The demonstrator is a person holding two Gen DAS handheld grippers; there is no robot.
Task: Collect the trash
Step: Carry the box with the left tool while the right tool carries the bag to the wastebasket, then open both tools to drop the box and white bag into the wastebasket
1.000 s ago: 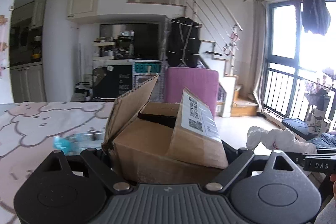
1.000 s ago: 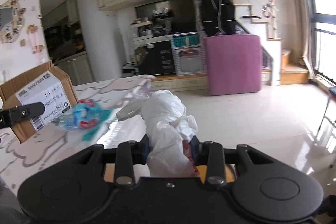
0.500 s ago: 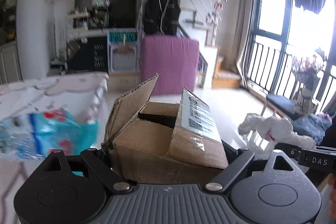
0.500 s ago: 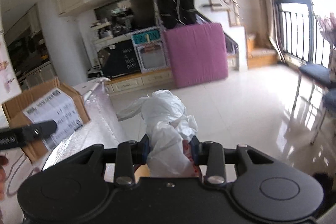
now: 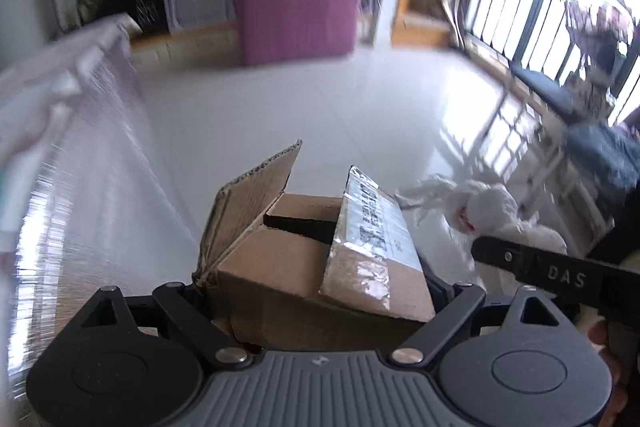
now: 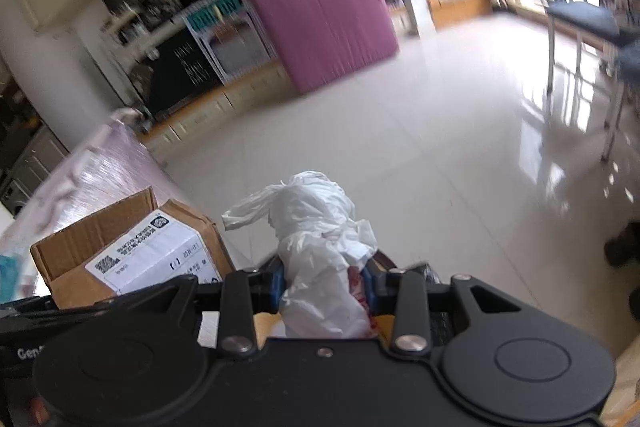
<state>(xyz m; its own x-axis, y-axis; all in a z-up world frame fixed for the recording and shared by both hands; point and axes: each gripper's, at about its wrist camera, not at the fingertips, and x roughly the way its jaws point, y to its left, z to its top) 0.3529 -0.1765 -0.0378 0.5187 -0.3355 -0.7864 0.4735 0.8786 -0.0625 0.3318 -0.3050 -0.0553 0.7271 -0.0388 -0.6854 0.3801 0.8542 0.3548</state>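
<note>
My left gripper [image 5: 316, 291] is shut wide on a brown cardboard box [image 5: 280, 267] with raised flaps and a white shipping label; the box fills the space between its fingers. The same cardboard box [image 6: 132, 251] shows at the lower left of the right wrist view. A crumpled white plastic bag [image 6: 320, 267] with a red mark is clamped in my right gripper [image 6: 324, 287]. That white bag [image 5: 492, 211] and a black finger [image 5: 560, 275] of the right gripper appear at the right of the left wrist view. Both loads hang over the pale tiled floor.
A table [image 5: 80, 187] under a glossy pinkish cover runs along the left. A purple padded block [image 6: 324, 15] stands across the glossy floor [image 6: 400, 131], before dark shelving. Chairs [image 6: 580, 23] and a railed window are at the right. A dark object [image 6: 624, 243] lies on the floor at right.
Both grippers have swung away from the table and tilted down toward the floor, each still holding its load. The blue wrapper on the table has almost left both views.
</note>
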